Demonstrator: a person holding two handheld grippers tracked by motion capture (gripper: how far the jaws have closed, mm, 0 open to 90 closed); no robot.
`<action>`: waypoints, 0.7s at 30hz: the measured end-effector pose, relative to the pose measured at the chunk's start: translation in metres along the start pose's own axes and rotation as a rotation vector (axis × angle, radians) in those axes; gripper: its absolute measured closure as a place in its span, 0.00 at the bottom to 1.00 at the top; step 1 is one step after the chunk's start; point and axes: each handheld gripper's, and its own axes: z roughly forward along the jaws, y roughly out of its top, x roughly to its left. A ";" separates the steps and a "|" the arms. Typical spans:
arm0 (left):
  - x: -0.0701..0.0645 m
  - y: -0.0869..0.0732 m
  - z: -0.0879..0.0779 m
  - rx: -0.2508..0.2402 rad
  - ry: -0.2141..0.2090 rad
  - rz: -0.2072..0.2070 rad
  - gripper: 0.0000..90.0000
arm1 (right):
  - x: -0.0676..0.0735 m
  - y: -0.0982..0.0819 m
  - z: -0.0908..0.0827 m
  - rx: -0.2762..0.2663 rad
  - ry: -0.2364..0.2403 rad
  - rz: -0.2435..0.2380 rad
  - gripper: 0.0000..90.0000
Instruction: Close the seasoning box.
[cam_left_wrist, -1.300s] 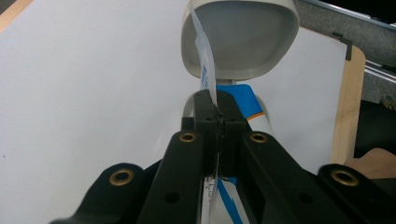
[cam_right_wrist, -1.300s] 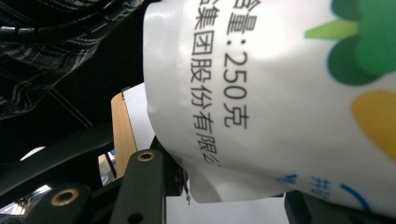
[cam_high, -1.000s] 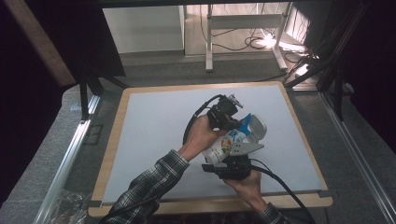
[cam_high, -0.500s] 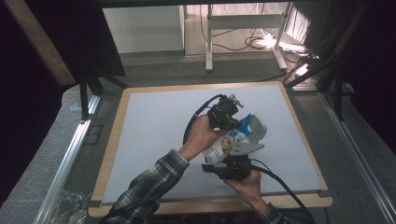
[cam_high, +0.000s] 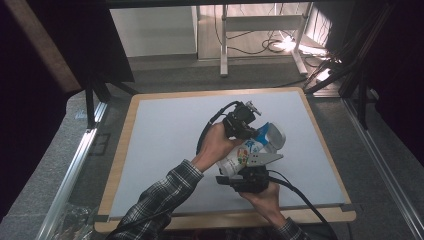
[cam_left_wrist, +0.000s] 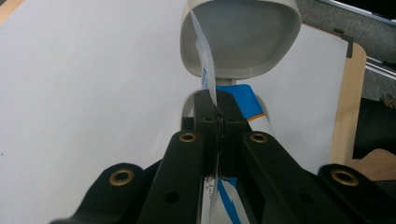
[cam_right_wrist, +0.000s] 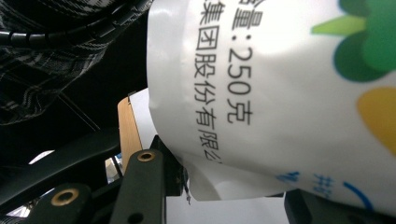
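Two grippers share one container (cam_high: 245, 154), a white printed bottle-like pack with a flip cap (cam_left_wrist: 243, 39), held off the table over the middle of its near half, a little toward the right edge. Your right gripper (cam_high: 248, 176) has its jaws clamped across the lower body from the near side; in the right gripper view the printed wall (cam_right_wrist: 261, 93) sits between the black jaws. Your left gripper (cam_high: 248, 131) comes in from the far side with its jaws together, pinching a thin white tab or seal (cam_left_wrist: 205, 60) that stands up at the neck just below the open cap. The container's long axis runs from your right gripper, at the near end, up and away toward the far right corner, so the tab lies at the far end. Any peel, I judge, should pull away along that axis while your right gripper holds firm.
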 end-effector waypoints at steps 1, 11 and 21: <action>0.000 0.000 0.000 -0.001 0.000 -0.004 0.99 | 0.000 0.000 0.000 -0.001 0.000 0.000 0.69; -0.001 0.003 0.001 0.007 0.000 -0.004 0.99 | 0.000 0.001 -0.001 -0.006 0.001 0.003 0.69; -0.001 0.005 0.002 0.022 -0.002 0.001 0.99 | -0.001 0.001 -0.001 -0.013 0.010 0.008 0.69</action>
